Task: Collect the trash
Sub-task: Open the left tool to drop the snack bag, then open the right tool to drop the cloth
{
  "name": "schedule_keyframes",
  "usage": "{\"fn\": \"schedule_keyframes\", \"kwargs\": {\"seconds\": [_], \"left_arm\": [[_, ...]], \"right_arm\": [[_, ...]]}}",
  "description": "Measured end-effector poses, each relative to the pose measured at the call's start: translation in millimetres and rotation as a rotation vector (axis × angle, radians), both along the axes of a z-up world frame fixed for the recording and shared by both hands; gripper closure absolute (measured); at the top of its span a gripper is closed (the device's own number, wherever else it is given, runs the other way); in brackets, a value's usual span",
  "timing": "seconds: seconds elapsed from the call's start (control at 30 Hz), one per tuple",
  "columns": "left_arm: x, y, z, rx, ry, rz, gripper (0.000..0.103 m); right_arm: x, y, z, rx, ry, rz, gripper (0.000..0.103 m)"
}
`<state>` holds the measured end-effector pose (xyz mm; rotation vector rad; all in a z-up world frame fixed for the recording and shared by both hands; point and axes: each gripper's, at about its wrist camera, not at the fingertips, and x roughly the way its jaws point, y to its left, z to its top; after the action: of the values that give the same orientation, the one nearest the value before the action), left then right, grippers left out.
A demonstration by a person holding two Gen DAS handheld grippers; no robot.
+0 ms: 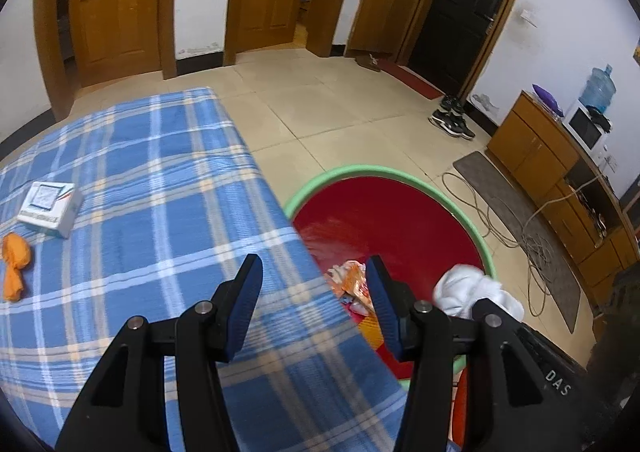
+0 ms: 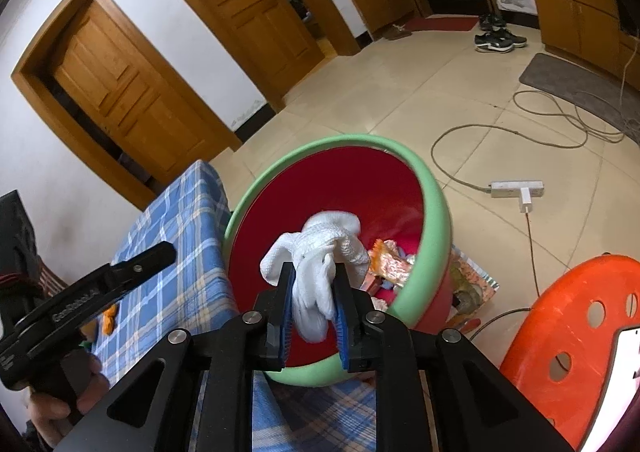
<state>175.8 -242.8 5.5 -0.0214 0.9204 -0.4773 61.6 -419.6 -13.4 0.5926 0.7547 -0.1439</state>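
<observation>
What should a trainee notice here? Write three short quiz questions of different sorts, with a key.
1. True or false: the right gripper is shut on the white cloth.
2. What lies on the plaid tablecloth beside the small box? A) orange item B) shoe C) bottle
3. What colour is the rim of the red bin?

Key: 1 true; 2 A, the orange item; 3 green. The left gripper is open.

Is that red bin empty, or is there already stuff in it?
Not empty. The bin has crumpled orange wrappers at the bottom; how full it is, I cannot tell.
</observation>
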Motion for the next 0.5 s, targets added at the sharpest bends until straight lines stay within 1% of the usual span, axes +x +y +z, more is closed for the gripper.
{"fn": "schedule_keyframes", "kwargs": {"seconds": [0.1, 0.17, 0.23, 0.3, 0.5], "left_arm": [[0, 11, 3, 0.001, -0.01, 0.02, 0.049], [-1, 20, 5, 0.012, -0.022, 0.038, 0.048], [-1, 28, 7, 0.022, -0.03, 0.058, 0.047], [-1, 38, 7, 0.027, -0.03, 0.082, 0.047], [2, 75, 9, 0.055, -0.046, 0.157, 0.047]], "right_arm": [[2, 2, 0, 0.004, -0.003, 0.008, 0.072], [2, 3, 1, 0.005, -0.006, 0.009, 0.068], [1, 2, 2, 0.013, -0.014, 0.004, 0.052], [-1, 2, 2, 0.022, -0.021, 0.001, 0.046], [-4, 4, 6, 0.021, -0.022, -0.001, 0.041]]}}
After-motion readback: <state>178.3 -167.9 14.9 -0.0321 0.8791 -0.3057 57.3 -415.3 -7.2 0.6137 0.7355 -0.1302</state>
